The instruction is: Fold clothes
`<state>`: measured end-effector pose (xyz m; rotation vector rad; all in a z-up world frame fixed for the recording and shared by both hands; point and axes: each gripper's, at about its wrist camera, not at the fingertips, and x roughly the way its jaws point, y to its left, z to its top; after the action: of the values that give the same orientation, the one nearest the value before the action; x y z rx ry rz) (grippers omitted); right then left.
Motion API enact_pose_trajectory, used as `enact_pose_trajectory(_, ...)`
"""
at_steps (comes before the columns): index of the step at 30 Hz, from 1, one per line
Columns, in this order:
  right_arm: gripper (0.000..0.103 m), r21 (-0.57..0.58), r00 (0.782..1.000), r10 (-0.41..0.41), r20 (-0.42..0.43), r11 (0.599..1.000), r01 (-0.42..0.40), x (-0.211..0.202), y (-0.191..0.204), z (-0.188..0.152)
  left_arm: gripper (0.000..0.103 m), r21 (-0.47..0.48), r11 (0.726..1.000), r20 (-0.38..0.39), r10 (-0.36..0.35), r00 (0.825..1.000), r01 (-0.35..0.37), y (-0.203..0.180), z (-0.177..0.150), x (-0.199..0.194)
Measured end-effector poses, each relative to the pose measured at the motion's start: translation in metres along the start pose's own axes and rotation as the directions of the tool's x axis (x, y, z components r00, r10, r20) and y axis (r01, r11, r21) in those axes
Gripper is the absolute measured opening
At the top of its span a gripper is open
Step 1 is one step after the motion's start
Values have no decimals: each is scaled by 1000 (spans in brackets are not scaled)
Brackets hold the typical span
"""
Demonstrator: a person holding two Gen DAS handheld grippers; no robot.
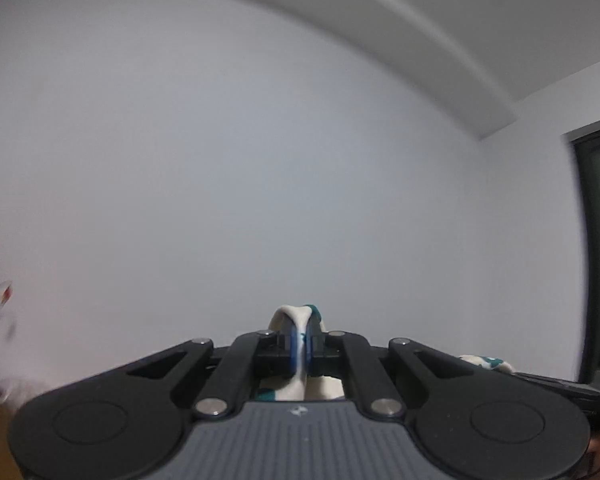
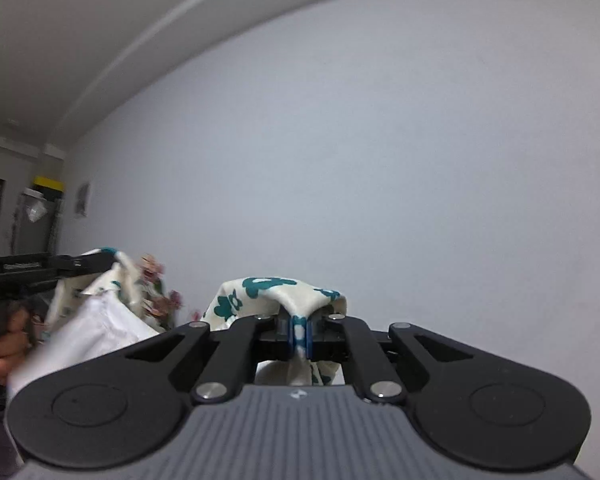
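A cream garment with teal flower print (image 2: pixel 260 294) is held up in the air against a plain white wall. My right gripper (image 2: pixel 300 336) is shut on a bunched edge of it, and cloth drapes over the fingertips and hangs below. My left gripper (image 1: pixel 300 344) is shut on another cream and teal fold of the garment (image 1: pixel 296 314). In the right wrist view the left gripper (image 2: pixel 96 262) shows at the left, held by a hand (image 2: pixel 0 344), with the garment's white inner side (image 2: pixel 96 328) hanging from it. Most of the garment is hidden below both cameras.
A white wall (image 1: pixel 260 160) fills both views. A dark window frame (image 1: pixel 596 240) is at the right of the left wrist view. Pink artificial flowers (image 2: pixel 156 284) stand behind the cloth. A grey cabinet with a yellow box (image 2: pixel 40 208) is at far left.
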<state>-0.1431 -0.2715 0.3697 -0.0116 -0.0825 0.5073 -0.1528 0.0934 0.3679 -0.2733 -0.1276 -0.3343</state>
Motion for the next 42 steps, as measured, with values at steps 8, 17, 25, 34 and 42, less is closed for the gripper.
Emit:
enact_pose_trajectory(8,4,93,983,-67,-170,992,84,105,-33,-44,1,0,993,-75,116,990,-117,33,-19,80)
enact_pose_trajectory(17,5,22,1000,-24,-18,999,25,40,3,-17,2,126,978,132,151,980,-168,10,-9,7)
enact_pose_trajectory(25,40,168,898,140,-417,983,-75,26,24,-187,31,166,940,-394,339,854,-297,67,-205,-28)
enact_pose_trajectory(34,75,222,827,149,-542,975,-30,40,4,-261,66,47,964,-526,248,814,-263,87,-243,-47)
enact_pose_trajectory(42,40,55,779,-65,-623,990,127,161,7,-324,41,70,995,-721,104,686,-76,25,-344,40)
